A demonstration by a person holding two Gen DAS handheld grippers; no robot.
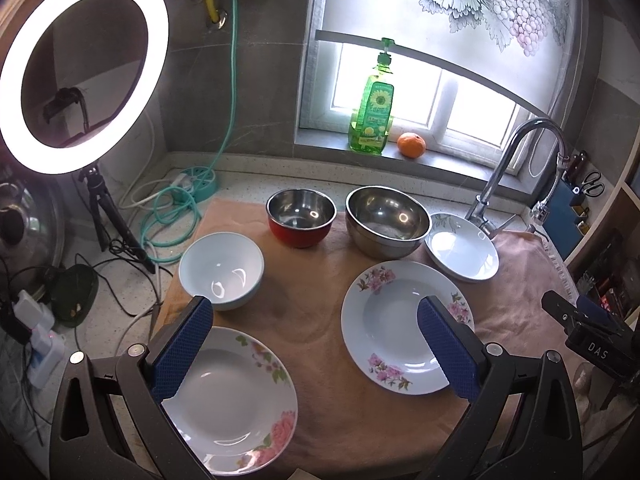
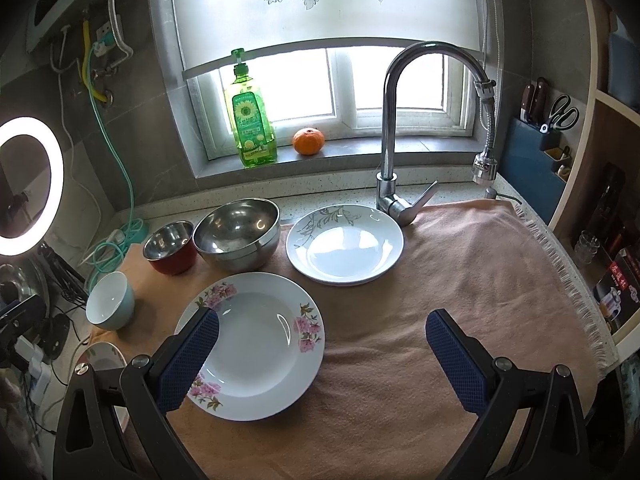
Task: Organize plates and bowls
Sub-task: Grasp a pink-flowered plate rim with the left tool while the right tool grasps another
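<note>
On a peach towel (image 1: 316,332) (image 2: 460,280) lie three plates and three bowls. A pink-flowered plate (image 1: 236,396) is near left. A second flowered plate (image 1: 396,320) (image 2: 256,340) lies in the middle. A leaf-patterned plate (image 1: 462,246) (image 2: 344,244) lies by the faucet. A white bowl (image 1: 222,268) (image 2: 110,300), a red-sided steel bowl (image 1: 300,216) (image 2: 170,246) and a larger steel bowl (image 1: 386,216) (image 2: 238,232) stand at the back. My left gripper (image 1: 316,312) is open above the towel. My right gripper (image 2: 322,324) is open, its left finger over the middle plate.
A faucet (image 2: 390,140) (image 1: 504,164) rises at the back right. A green soap bottle (image 2: 250,120) and an orange (image 2: 308,141) sit on the sill. A ring light (image 1: 84,68), cables and a hose (image 1: 168,216) crowd the left. A knife holder (image 2: 536,144) stands right.
</note>
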